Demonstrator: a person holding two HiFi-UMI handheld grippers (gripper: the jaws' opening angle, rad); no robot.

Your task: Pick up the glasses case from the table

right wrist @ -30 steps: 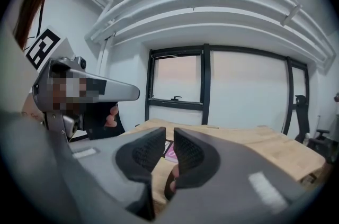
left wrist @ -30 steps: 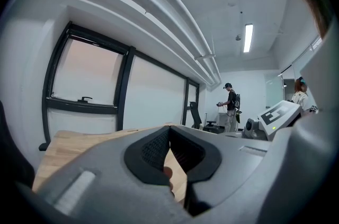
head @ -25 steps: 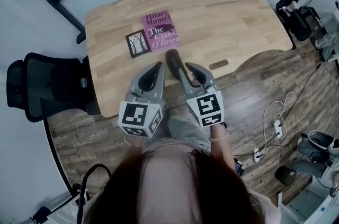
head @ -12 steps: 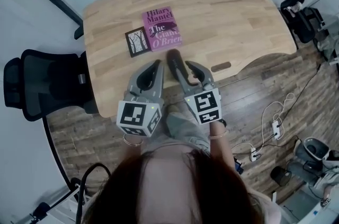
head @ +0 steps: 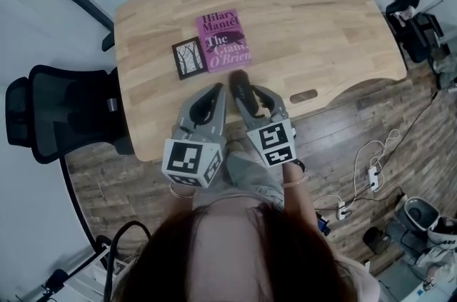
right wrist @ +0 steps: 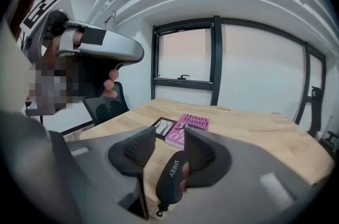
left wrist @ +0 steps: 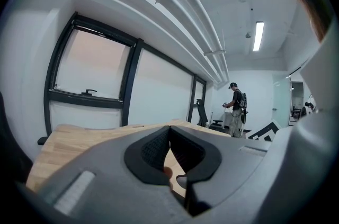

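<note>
- Your right gripper (right wrist: 168,142) is opening, the black glasses case (right wrist: 170,178) between its jaws, seemingly touching only one pad.
- Your left gripper (left wrist: 169,138) is closed on nothing, over the worktop (head: 321,15).

Closed dark glasses case (head: 240,89) (right wrist: 170,175), slim and oval with rounded ends, "SHERY" in pale letters along its side and a small pull at its near end. It lies lengthwise just in front of the pink book (head: 223,40), its far tip pointing at the book's near edge.
</note>
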